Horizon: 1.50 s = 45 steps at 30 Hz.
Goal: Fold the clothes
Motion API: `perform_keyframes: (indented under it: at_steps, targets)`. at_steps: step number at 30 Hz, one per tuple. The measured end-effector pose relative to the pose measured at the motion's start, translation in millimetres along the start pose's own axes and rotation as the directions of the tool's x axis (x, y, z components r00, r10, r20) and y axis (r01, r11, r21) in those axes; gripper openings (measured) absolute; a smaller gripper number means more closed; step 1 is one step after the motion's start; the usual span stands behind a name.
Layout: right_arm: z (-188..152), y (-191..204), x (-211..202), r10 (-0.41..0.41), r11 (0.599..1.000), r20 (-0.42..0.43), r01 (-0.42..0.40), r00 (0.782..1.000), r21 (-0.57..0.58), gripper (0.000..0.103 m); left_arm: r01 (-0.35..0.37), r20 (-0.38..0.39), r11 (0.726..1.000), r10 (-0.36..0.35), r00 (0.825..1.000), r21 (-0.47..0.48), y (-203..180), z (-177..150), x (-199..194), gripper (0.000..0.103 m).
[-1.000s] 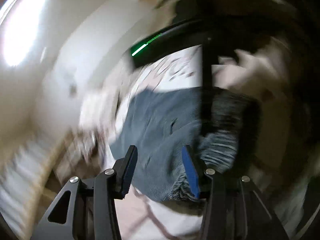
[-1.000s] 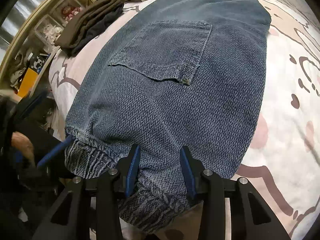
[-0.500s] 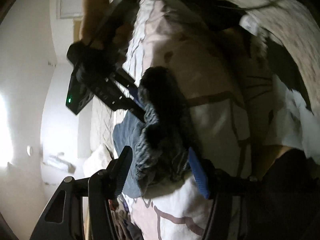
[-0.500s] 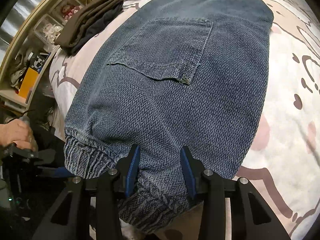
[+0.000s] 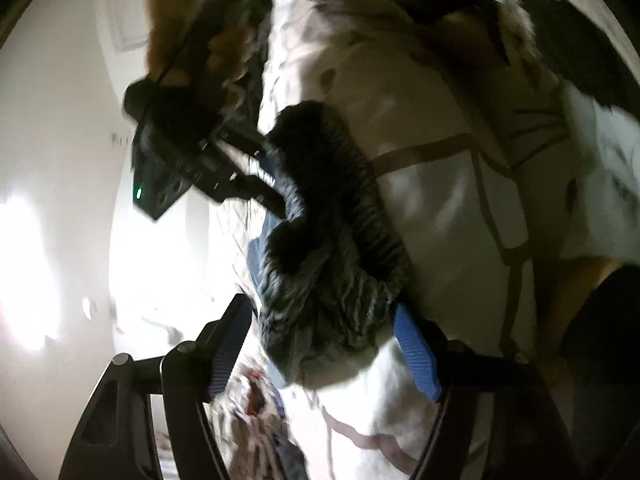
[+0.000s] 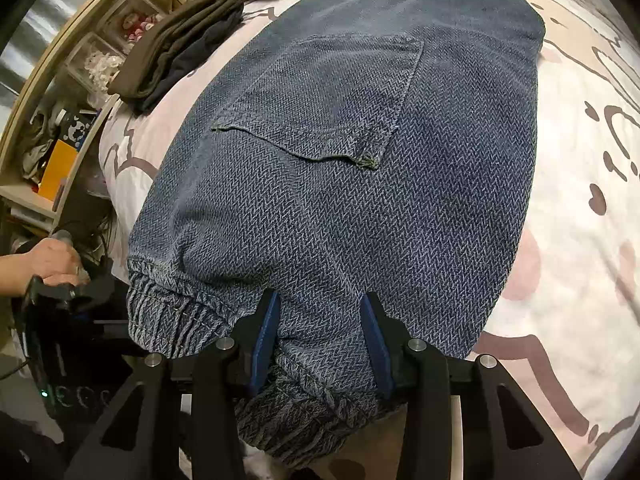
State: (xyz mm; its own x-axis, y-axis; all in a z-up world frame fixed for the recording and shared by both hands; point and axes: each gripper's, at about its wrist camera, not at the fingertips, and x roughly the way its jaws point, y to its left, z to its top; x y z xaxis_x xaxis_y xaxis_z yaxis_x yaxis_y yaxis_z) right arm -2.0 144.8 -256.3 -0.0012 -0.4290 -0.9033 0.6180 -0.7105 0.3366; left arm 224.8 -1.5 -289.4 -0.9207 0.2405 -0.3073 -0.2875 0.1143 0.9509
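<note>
Left gripper (image 5: 320, 344): spread, swinging in until the ribbed waistband (image 5: 336, 240) sits between its fingers.
Right gripper (image 6: 320, 340): holding place, spread astride the blue trousers (image 6: 360, 152).
Trousers: lying flat on the patterned bedsheet (image 6: 580, 200).
Meaning: both ends nearly ready for folding.

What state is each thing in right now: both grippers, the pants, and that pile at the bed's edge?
right gripper: fingers apart, straddling the waistband, not clamped.
left gripper: fingers wide apart around the bunched waistband.
blue pants: flat on the bed, pocket up.
dark clothes pile: folded, beside the pants.
</note>
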Motion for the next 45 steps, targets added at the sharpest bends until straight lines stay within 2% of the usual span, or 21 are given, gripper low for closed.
perform_keyframes:
  at_steps: [4, 8, 11, 15, 16, 17, 18, 19, 21, 24, 26, 28, 30, 32, 33, 37, 39, 41, 42, 44, 45]
  targets:
    - [-0.7, -0.2, -1.7, -0.002, 1.000, 0.007, 0.002, 1.000, 0.002, 0.042, -0.026, 0.018, 0.998, 0.025, 1.000, 0.059, -2.2, 2.6, 4.4, 0.092]
    - [-1.2, -2.2, -5.5, 0.010, 1.000, 0.014, -0.011, 1.000, 0.017, 0.042, -0.021, 0.022, 0.995, 0.019, 1.000, 0.095, -0.9, 7.2, 14.9, 0.093]
    - [2.8, -9.2, -20.7, 0.099, 0.991, 0.022, -0.100, 0.995, 0.084, 0.042, 0.011, 0.017, 0.997, -0.013, 1.000, 0.078, 4.2, 10.7, 19.6, 0.093]
    - [-4.3, 2.6, -68.3, 0.038, 0.999, 0.174, -0.033, 0.984, -0.036, 0.043, 0.082, -0.009, 0.997, -0.082, 0.997, 0.008, 15.5, 13.5, 20.2, 0.080]
    - [-9.9, 7.2, -71.9, -0.041, 0.994, 0.195, 0.060, 0.980, -0.089, 0.061, 0.092, -0.021, 0.996, -0.092, 0.996, -0.012, 17.3, 14.4, 19.6, 0.076]
    - [-15.5, 11.8, -75.4, -0.119, 0.978, 0.220, 0.152, 0.968, -0.140, 0.071, 0.101, -0.033, 0.994, -0.102, 0.994, -0.032, 19.5, 15.5, 19.1, 0.073]
    - [-21.1, 16.4, -79.0, -0.194, 0.951, 0.248, 0.244, 0.949, -0.188, 0.075, 0.110, -0.043, 0.992, -0.113, 0.993, -0.058, 23.2, 17.3, 18.8, 0.067]
    - [-26.6, 20.9, -82.5, -0.265, 0.914, 0.280, 0.333, 0.923, -0.233, 0.075, 0.120, -0.053, 0.989, -0.124, 0.991, -0.084, 27.0, 19.1, 18.6, 0.060]
    - [-37.9, 29.8, -89.3, -0.392, 0.809, 0.352, 0.501, 0.850, -0.308, 0.075, 0.141, -0.073, 0.980, -0.152, 0.986, -0.139, 35.3, 22.6, 18.7, 0.049]
    - [-57.2, 22.7, -79.7, -0.476, 0.685, 0.383, 0.607, 0.791, -0.402, 0.075, 0.218, -0.115, 0.936, -0.257, 0.960, -0.275, 60.2, 26.2, 27.9, 0.045]
    - [-79.3, 18.4, -69.9, -0.530, 0.527, 0.459, 0.702, 0.712, -0.479, 0.075, 0.252, -0.127, 0.889, -0.321, 0.939, -0.381, 77.0, 26.5, 33.7, 0.043]
    - [-97.9, 14.5, -59.6, -0.541, 0.391, 0.523, 0.748, 0.658, -0.536, 0.075, 0.273, -0.126, 0.826, -0.378, 0.917, -0.493, 93.8, 25.3, 39.3, 0.042]
    - [-118.1, 17.3, -46.3, -0.505, 0.265, 0.580, 0.754, 0.639, -0.601, 0.075, 0.276, -0.101, 0.759, -0.409, 0.907, -0.590, 109.5, 22.4, 43.1, 0.041]
    - [-139.6, 24.6, -35.5, -0.435, 0.147, 0.634, 0.745, 0.640, -0.651, 0.075, 0.271, -0.078, 0.718, -0.412, 0.908, -0.642, 120.5, 24.4, 48.2, 0.041]
    - [-148.4, 29.9, -28.3, -0.397, 0.088, 0.660, 0.742, 0.638, -0.665, 0.075, 0.267, -0.074, 0.711, -0.408, 0.910, -0.650, 122.7, 24.7, 48.1, 0.041]
    - [-174.3, 43.5, 15.7, -0.290, -0.180, 0.734, 0.718, 0.615, -0.673, 0.075, 0.254, -0.070, 0.709, -0.393, 0.917, -0.658, 124.2, 28.7, 49.3, 0.039]
    - [-178.5, 45.9, 39.0, -0.242, -0.290, 0.787, 0.731, 0.568, -0.617, 0.075, 0.245, -0.064, 0.714, -0.375, 0.925, -0.656, 120.7, 18.0, 48.4, 0.039]
    - [-175.8, 49.8, 45.0, -0.188, -0.321, 0.823, 0.758, 0.536, -0.567, 0.075, 0.236, -0.058, 0.722, -0.357, 0.932, -0.650, 117.1, 8.0, 47.5, 0.039]
    - [-168.8, 53.3, 45.6, -0.189, -0.309, 0.831, 0.771, 0.524, -0.556, 0.075, 0.231, -0.058, 0.743, -0.341, 0.938, -0.629, 114.3, 6.4, 47.8, 0.039]
    - [-155.3, 60.3, 45.8, -0.197, -0.287, 0.838, 0.787, 0.509, -0.546, 0.075, 0.217, -0.060, 0.795, -0.302, 0.951, -0.567, 102.6, 7.0, 50.7, 0.039]
    - [-152.7, 63.1, 48.4, -0.178, -0.299, 0.839, 0.785, 0.513, -0.543, 0.075, 0.199, -0.055, 0.837, -0.263, 0.963, -0.510, 94.8, 8.6, 46.0, 0.039]
